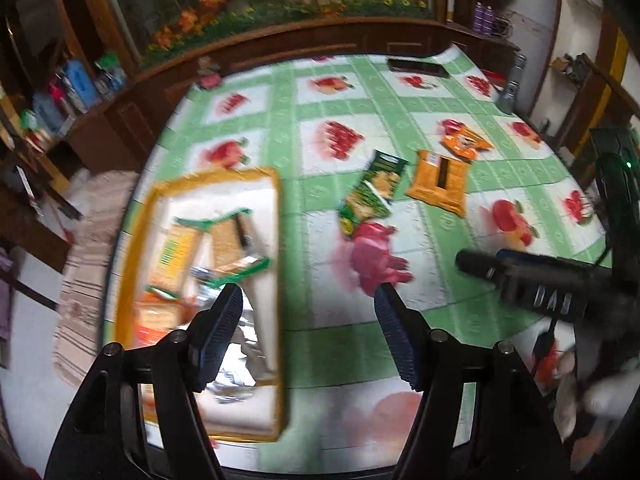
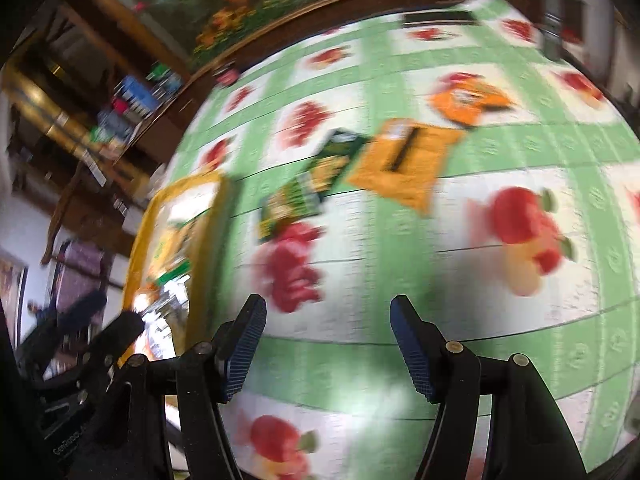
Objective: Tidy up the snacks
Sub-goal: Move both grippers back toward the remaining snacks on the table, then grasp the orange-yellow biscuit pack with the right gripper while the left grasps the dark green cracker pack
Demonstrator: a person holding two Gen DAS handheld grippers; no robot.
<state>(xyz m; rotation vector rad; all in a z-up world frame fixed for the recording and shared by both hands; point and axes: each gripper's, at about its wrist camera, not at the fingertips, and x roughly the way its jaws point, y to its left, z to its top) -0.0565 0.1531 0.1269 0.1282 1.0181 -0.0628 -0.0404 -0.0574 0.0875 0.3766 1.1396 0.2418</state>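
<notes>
A yellow-rimmed tray (image 1: 132, 240) at the table's left holds several snack packets (image 1: 188, 248) and a silver foil pack (image 1: 240, 360). On the cloth lie a green packet (image 1: 370, 196), a yellow-orange packet (image 1: 438, 182) and a small orange packet (image 1: 464, 142). My left gripper (image 1: 308, 300) is open and empty, over the tray's right rim. My right gripper (image 2: 328, 312) is open and empty above the cloth; it shows in the left wrist view (image 1: 520, 276). The right wrist view shows the green packet (image 2: 308, 184), yellow-orange packet (image 2: 404, 160), orange packet (image 2: 468, 100) and tray (image 2: 144, 232).
The table wears a green checked cloth with fruit prints (image 1: 320, 96). A black phone (image 1: 418, 67) lies at the far edge. A wooden cabinet (image 1: 280, 40) with flowers stands behind, and cluttered shelves (image 1: 60, 92) to the left.
</notes>
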